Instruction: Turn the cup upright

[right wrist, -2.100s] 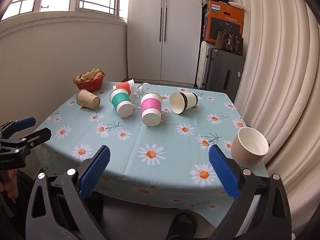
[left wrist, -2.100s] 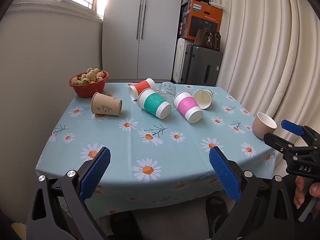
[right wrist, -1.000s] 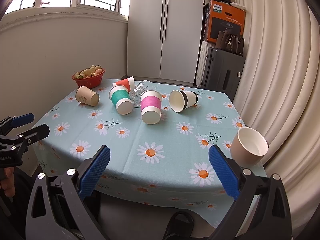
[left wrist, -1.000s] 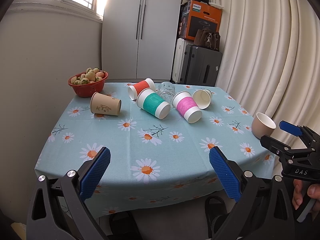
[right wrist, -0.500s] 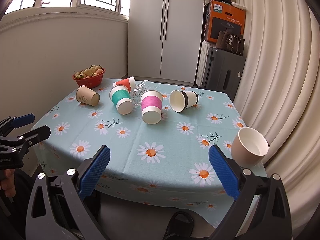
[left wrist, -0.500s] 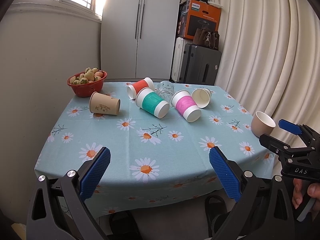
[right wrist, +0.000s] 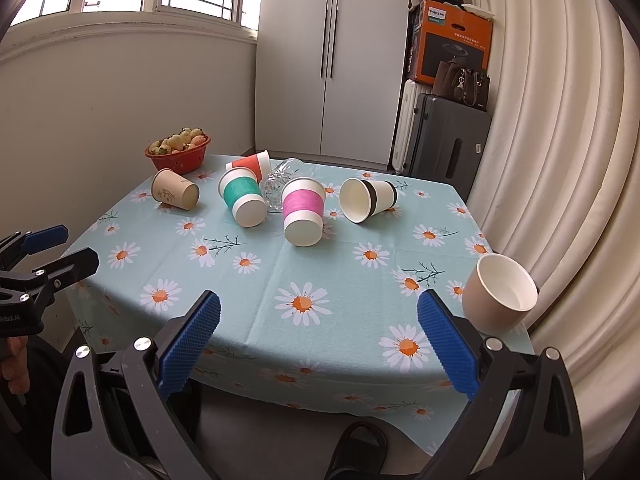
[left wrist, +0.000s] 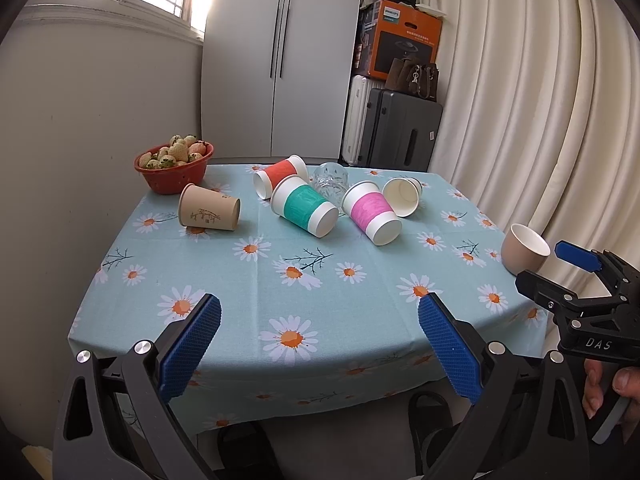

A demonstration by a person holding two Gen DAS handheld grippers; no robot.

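Note:
Several cups lie on their sides on the daisy tablecloth [left wrist: 320, 292]: a brown paper cup [left wrist: 209, 213], an orange-banded cup [left wrist: 280, 175], a teal-banded cup [left wrist: 306, 211], a clear glass [left wrist: 330, 180], a pink-banded cup [left wrist: 372, 213] and a white cup with a dark band [right wrist: 367, 205]. A beige cup [right wrist: 500, 294] stands upright at the table's right edge. My left gripper [left wrist: 318, 350] is open and empty before the table's near edge. My right gripper [right wrist: 318, 346] is open and empty too, to the right of the left one.
A red bowl of strawberries [left wrist: 174, 166] sits at the table's far left corner. A wall [left wrist: 100, 128] runs along the left side, curtains [left wrist: 540, 100] along the right. Suitcases [left wrist: 394, 130] and a white cupboard [left wrist: 280, 56] stand behind the table.
Both grippers have drifted slightly; the view of the table has shifted a little. No cup has moved and both grippers stay open.

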